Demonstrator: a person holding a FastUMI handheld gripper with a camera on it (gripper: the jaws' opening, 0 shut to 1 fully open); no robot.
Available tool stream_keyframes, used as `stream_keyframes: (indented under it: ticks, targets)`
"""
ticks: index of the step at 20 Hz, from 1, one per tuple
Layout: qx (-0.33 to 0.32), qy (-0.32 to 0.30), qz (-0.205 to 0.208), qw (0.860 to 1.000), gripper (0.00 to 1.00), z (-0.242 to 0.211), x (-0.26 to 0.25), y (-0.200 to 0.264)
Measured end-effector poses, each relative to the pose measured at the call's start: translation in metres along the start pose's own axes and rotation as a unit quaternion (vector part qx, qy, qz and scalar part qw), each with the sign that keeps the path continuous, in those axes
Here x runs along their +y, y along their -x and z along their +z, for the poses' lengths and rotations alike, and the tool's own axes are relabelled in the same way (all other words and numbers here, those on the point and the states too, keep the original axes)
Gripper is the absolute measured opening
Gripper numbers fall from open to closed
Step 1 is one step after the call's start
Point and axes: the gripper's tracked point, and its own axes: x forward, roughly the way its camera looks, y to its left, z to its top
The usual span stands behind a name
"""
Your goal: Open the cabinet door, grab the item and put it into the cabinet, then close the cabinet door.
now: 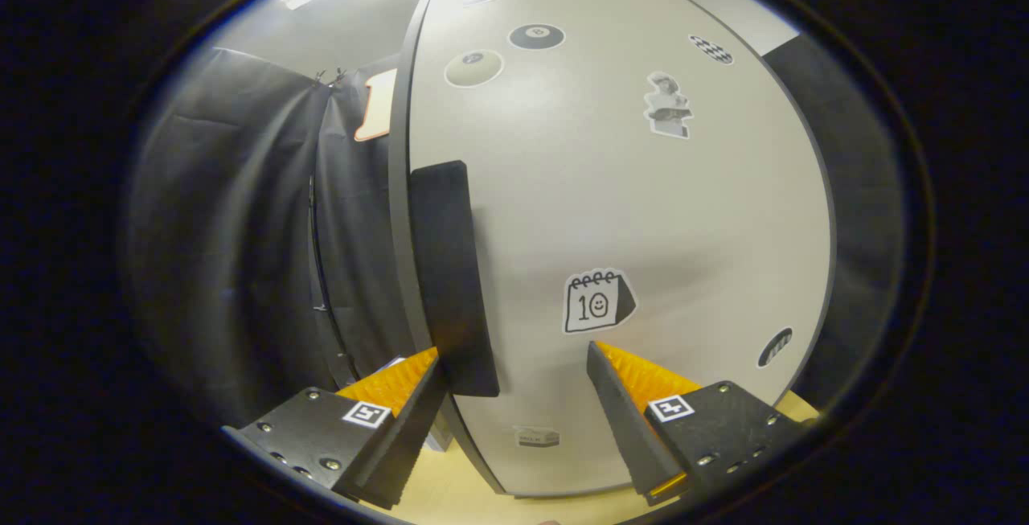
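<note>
The gripper [514, 368] is held wide open, empty, its fingers straddling the cabinet door's [611, 211] dark handle [450, 276].

door [611, 203]: you face a pale grey-white panel with a darker grey edge
handle [450, 276]: plain black
stickers: you see a black ball [536, 35], a pale olive ball [473, 68], a black-and-white checkered oval [711, 49], a grey-and-white bust [668, 105], a white calendar [596, 302] outlined in black, a black striped oval [774, 347]
table [450, 493]: light wood yellow
cloth [241, 227]: black, creased
gripper [514, 384]: your fingers stand apart; black-and-white square markers on black mounts
</note>
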Motion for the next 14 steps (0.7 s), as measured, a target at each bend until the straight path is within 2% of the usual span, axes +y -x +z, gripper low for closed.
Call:
stream_keyframes:
  ticks: [6,14]
  targets:
    - [-0.005,0.024,-0.010,1.000,1.00,0.013,-0.004,0.070]
    - [-0.009,0.065,-0.067,0.996,1.00,0.023,-0.037,0.196]
